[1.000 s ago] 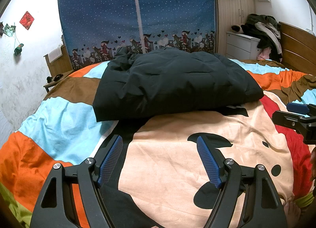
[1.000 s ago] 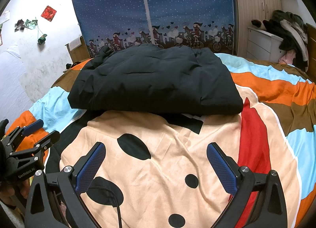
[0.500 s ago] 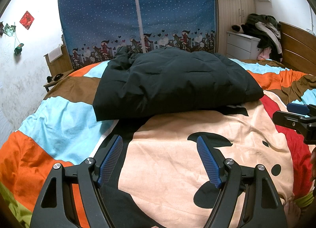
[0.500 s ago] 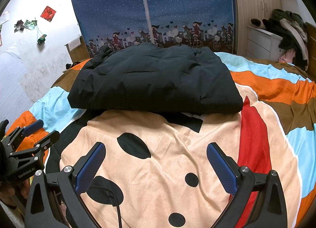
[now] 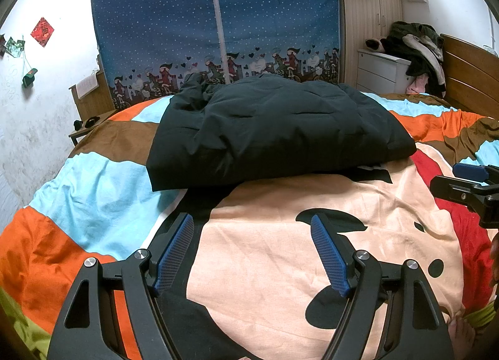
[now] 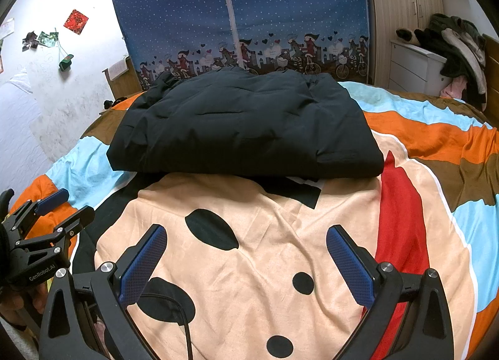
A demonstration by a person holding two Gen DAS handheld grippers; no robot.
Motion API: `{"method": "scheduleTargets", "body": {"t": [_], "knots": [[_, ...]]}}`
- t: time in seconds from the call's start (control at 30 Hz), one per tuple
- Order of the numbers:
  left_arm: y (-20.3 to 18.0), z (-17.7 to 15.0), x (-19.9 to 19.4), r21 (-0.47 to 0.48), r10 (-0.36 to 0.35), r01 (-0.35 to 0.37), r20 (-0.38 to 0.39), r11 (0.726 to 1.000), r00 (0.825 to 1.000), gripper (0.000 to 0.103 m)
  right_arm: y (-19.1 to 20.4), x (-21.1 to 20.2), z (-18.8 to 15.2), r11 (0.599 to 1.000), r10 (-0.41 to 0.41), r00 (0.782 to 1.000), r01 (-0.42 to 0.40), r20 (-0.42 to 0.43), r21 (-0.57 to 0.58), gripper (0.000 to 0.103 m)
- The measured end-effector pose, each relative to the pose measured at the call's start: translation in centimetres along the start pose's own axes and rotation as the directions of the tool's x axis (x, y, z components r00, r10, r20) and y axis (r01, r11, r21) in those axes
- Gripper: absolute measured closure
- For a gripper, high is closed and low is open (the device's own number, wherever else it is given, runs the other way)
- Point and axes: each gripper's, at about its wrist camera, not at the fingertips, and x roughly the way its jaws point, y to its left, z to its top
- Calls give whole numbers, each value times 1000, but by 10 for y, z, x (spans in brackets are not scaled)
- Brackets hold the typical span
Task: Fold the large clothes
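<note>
A dark, padded garment (image 5: 274, 132) (image 6: 243, 123) lies folded into a thick rectangle on the colourful bedspread (image 5: 103, 185) (image 6: 280, 250), well beyond both grippers. My left gripper (image 5: 252, 247) hangs over the cartoon print near the front of the bed, jaws wide apart with nothing between them. My right gripper (image 6: 246, 254) is likewise open and empty, short of the garment's near edge. Each gripper shows at the side of the other's view: the right one (image 5: 467, 185) and the left one (image 6: 53, 213).
A blue star-patterned fabric wardrobe (image 5: 215, 26) stands behind the bed. A white drawer unit (image 5: 383, 70) piled with clothes (image 5: 418, 48) and a wooden headboard (image 5: 467, 70) are at the right. A small wooden side table (image 5: 90, 123) sits at the left by the white wall.
</note>
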Motion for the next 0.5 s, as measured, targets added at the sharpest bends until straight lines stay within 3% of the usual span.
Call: {"method": "scheduleTargets", "body": {"t": [0.5], "knots": [[0,0,0,1,-1,1,-1,1000,1000,31,-1,1,0,1000,1,1000,-1,-1,1,0]]}}
